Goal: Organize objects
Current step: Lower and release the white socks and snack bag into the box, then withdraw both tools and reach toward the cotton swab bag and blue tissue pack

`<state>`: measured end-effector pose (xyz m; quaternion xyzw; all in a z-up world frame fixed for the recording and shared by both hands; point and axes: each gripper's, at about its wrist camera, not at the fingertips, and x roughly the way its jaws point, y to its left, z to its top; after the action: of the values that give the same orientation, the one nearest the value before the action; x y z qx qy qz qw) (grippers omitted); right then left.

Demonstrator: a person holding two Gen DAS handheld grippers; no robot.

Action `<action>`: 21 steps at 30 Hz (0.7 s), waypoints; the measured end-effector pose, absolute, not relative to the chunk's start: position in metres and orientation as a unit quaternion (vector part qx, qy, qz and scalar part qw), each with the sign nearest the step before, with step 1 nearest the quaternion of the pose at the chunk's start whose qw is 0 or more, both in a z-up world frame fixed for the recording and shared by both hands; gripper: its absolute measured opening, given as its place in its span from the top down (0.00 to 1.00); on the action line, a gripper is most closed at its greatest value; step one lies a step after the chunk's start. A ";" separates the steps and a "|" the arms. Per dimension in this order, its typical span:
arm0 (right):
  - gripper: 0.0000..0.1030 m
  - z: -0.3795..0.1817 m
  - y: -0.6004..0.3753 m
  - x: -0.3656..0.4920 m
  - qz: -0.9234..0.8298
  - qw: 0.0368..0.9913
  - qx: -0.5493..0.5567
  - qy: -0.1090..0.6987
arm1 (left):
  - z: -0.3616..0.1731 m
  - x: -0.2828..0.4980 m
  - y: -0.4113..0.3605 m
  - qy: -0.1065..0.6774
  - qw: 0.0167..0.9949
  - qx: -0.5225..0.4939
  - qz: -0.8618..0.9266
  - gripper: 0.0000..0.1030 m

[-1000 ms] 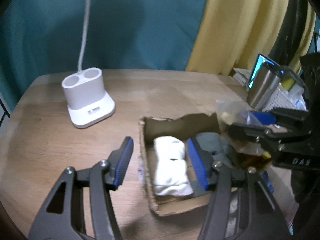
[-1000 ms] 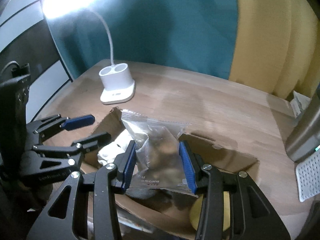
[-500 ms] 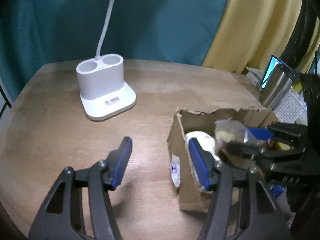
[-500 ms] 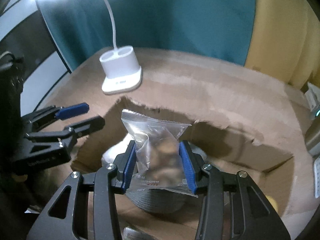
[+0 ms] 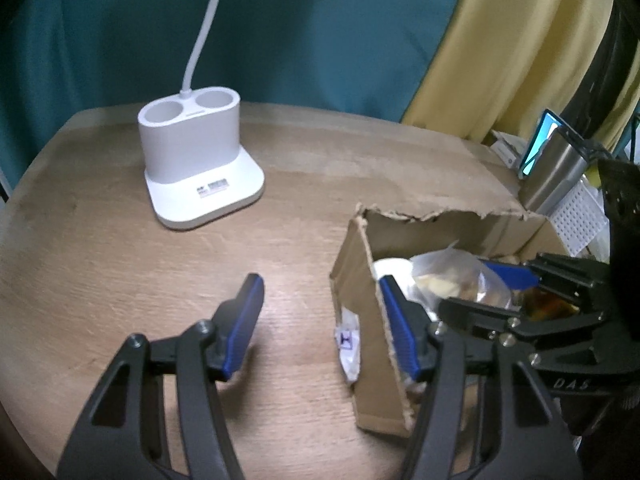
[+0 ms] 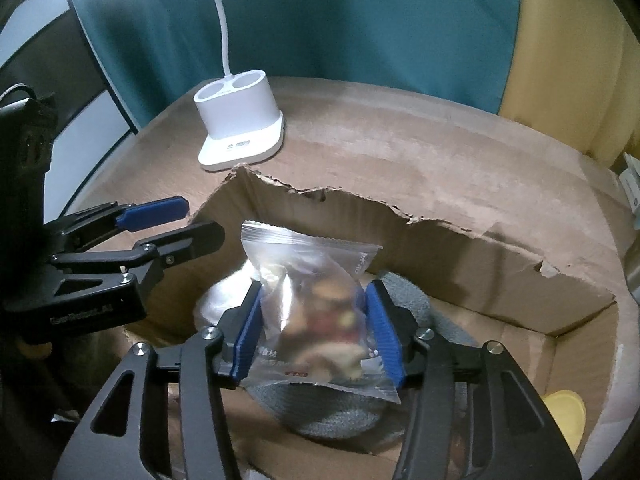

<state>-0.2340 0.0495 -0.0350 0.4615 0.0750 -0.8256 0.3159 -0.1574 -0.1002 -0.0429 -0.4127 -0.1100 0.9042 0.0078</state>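
Box [image 6: 440, 264] (torn), right gripper [image 6: 314, 332] pinching snack bag [image 6: 316, 300]

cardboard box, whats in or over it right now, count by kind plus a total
Clear plastic snack bag, held over the torn cardboard box by the right gripper: 1
White rolled cloth: 1
Grey knitted cloth: 1
Yellow round lid: 1
Total: 4

Snack bag [image 6: 320, 312]: clear plastic, crimped top edge, brownish pieces inside, upright, clamped between the right gripper [image 6: 316, 332] pads over the box. Cardboard box [image 6: 460, 264]: torn rim, open top, on table; holds a white bundle [image 6: 216, 304] and grey knitted item [image 6: 332, 412].
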 end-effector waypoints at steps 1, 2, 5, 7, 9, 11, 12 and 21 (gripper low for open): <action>0.48 -0.035 0.050 -0.234 -0.826 0.316 0.462 0.073 | -0.043 -0.157 -0.100 -0.110 0.007 -0.413 0.904 0.41; 0.48 -0.035 0.050 -0.235 -0.825 0.316 0.463 0.071 | -0.042 -0.156 -0.100 -0.109 0.006 -0.412 0.905 0.41; 0.48 -0.034 0.052 -0.234 -0.825 0.315 0.464 0.065 | -0.039 -0.154 -0.100 -0.107 0.004 -0.409 0.906 0.41; 0.46 -0.032 0.052 -0.233 -0.825 0.316 0.465 0.062 | -0.035 -0.151 -0.099 -0.106 0.000 -0.402 0.909 0.41; 0.41 -0.030 0.054 -0.231 -0.825 0.316 0.464 0.059 | -0.031 -0.146 -0.100 -0.106 -0.005 -0.395 0.912 0.41; 0.32 -0.026 0.056 -0.226 -0.829 0.313 0.460 0.053 | -0.027 -0.142 -0.099 -0.105 -0.008 -0.390 0.915 0.41; 0.32 -0.024 0.058 -0.223 -0.832 0.312 0.457 0.051 | -0.025 -0.138 -0.097 -0.105 -0.009 -0.387 0.916 0.41; 0.32 -0.005 0.079 -0.192 -0.850 0.306 0.426 0.050 | -0.007 -0.112 -0.080 -0.096 -0.011 -0.367 0.925 0.34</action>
<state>-0.1919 0.0793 -0.0049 0.4258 0.0501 -0.8501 0.3056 -0.1116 -0.0801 -0.0066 -0.3672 -0.0961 0.9251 -0.0108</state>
